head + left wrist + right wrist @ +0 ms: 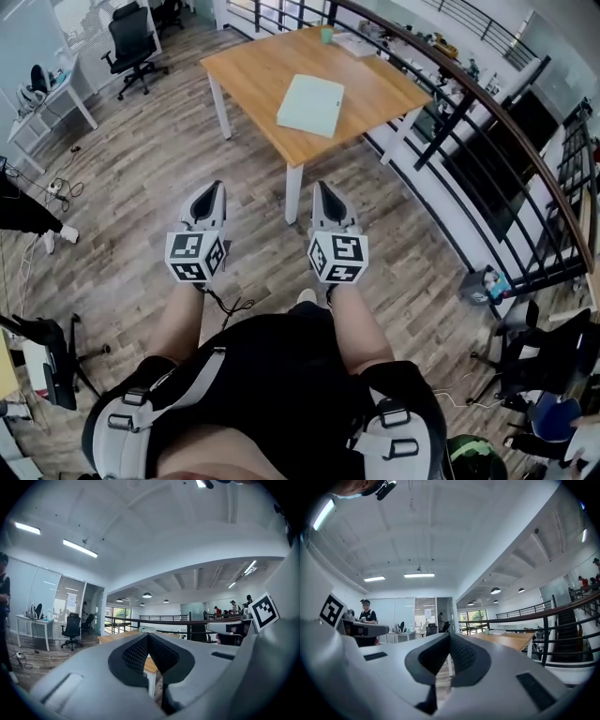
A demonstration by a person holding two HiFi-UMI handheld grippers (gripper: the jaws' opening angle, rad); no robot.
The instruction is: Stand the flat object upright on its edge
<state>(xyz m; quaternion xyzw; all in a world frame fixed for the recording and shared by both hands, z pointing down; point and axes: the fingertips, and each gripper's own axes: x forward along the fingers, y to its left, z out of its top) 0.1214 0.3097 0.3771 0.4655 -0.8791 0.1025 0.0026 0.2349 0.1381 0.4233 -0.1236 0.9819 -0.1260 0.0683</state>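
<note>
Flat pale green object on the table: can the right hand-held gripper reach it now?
Probably not yet: the right hand-held gripper hangs over floor, short of the table; nothing lies on the flat object.

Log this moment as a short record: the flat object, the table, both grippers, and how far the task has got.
flat object: pale green, lying flat on the table top
table: wooden top, white legs, beside a railing
left gripper: shut, empty, over the floor, short of the table
right gripper: shut, empty, alongside the left one
task: not yet begun; neither gripper touches the flat object
</note>
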